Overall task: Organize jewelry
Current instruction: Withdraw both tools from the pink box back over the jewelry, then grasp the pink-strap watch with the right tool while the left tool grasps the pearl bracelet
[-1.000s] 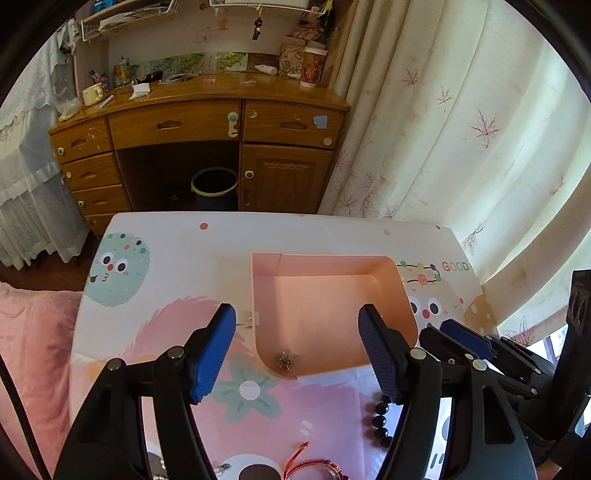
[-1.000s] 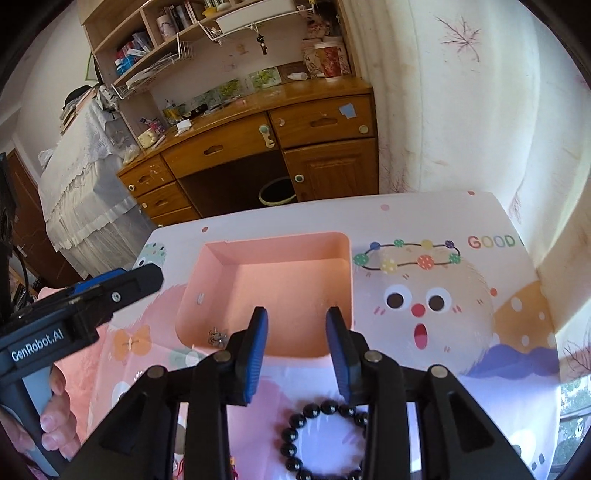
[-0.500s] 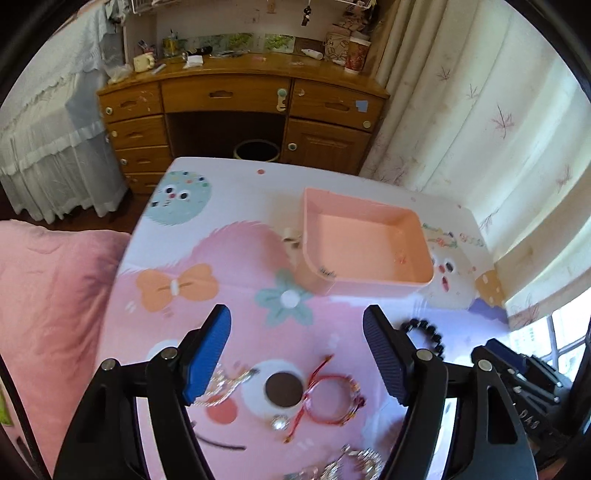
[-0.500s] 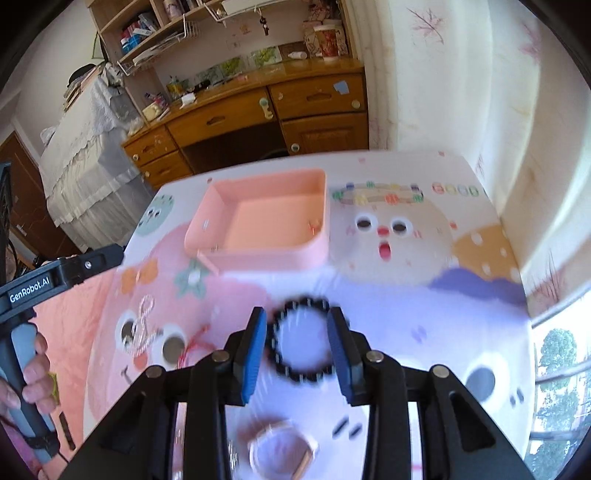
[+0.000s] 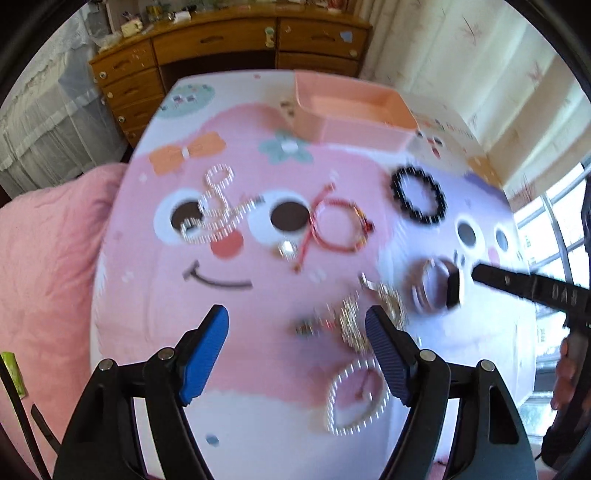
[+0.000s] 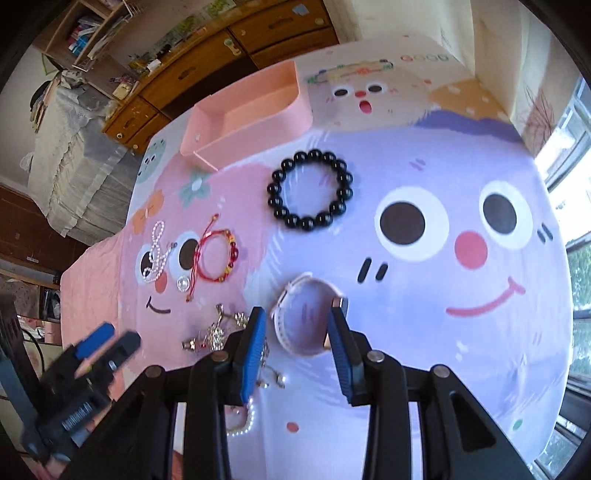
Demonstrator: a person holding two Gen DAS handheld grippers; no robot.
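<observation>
Jewelry lies spread on the cartoon-print table. A pink tray (image 5: 354, 110) (image 6: 247, 110) stands at the far side. A black bead bracelet (image 6: 310, 190) (image 5: 419, 199), a red cord bracelet (image 6: 218, 258) (image 5: 338, 229), a pearl strand (image 6: 157, 251) (image 5: 214, 206), a gold chain tangle (image 6: 214, 332) (image 5: 351, 321) and a pearl loop (image 5: 356, 398) lie in front of it. My right gripper (image 6: 297, 332) is open, its fingers on either side of a white watch-like band (image 6: 306, 319) (image 5: 434, 284). My left gripper (image 5: 297, 334) is open and empty above the chain tangle.
A wooden desk with drawers (image 5: 221, 48) stands beyond the table, with shelves (image 6: 96, 33) above it. A pink cushion (image 5: 48, 280) lies at the left. Curtains (image 5: 480, 74) and a window (image 6: 569, 147) are at the right.
Both grippers have pulled back from the pink tray toward the near side of the table. The right gripper has opened wider and now straddles the white band.
</observation>
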